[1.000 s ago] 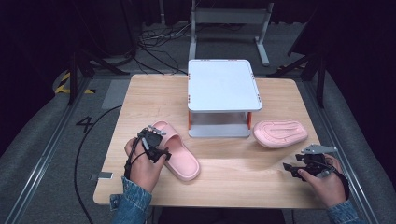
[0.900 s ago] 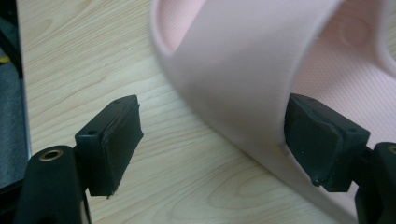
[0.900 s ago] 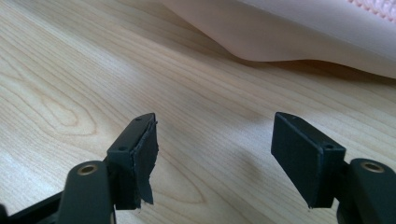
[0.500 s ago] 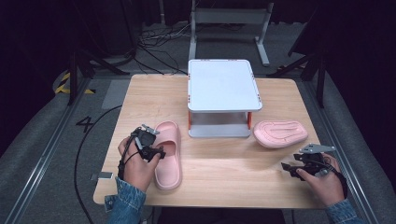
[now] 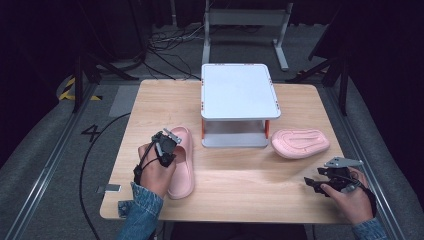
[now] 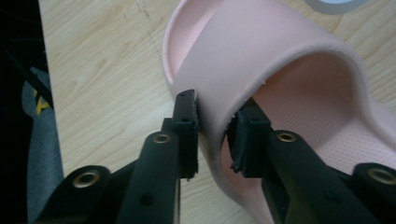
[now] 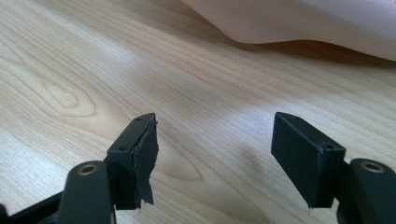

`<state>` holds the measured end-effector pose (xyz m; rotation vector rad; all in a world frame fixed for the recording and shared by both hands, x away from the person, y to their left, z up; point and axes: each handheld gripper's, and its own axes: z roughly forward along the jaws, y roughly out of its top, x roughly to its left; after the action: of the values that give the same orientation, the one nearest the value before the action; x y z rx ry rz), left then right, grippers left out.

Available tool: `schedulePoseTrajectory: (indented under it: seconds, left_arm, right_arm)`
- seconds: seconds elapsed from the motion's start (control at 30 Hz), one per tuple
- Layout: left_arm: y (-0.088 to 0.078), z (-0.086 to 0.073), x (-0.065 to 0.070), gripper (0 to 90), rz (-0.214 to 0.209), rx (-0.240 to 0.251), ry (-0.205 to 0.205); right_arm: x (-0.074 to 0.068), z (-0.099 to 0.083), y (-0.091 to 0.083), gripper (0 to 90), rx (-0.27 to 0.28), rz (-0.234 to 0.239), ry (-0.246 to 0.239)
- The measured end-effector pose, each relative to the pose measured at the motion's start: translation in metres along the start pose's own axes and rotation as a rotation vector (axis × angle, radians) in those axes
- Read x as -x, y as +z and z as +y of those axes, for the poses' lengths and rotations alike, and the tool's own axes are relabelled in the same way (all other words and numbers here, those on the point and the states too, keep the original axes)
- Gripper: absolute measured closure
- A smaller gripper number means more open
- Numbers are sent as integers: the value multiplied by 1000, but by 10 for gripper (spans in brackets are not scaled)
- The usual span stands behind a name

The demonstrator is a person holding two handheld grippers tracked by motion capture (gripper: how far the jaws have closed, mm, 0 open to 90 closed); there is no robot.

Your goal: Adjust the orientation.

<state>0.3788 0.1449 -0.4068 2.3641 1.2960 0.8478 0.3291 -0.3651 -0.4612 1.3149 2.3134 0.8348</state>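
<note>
Pink slipper (image 6: pixel 280 70), no legible markings

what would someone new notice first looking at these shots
Probably the pink slipper at the table's near left, its strap pinched at the edge by the jaws of the left gripper, which have just closed on it. Next comes the white two-tier rack standing mid-table, with the second pink slipper lying sole-up to its right. The right gripper waits with jaws open over bare wood at the near right corner.
</note>
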Motion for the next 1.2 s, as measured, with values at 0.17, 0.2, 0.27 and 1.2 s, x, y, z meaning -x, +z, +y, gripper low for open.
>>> schedulePoseTrajectory:
  seconds: [0.17,0.2,0.27,1.2]
  left_arm:
    - [-14,7,7,782,18,29,26]
    - [-18,9,9,782,18,35,31]
    - [-21,10,11,785,12,45,34]
    - [-6,84,79,783,-100,128,128]
  right_arm:
    - [0,-1,-1,327,2,-3,2]
    - [0,-1,-1,328,2,-4,1]
    - [0,-1,-1,328,2,-4,2]
    - [3,-2,-2,328,3,-7,0]
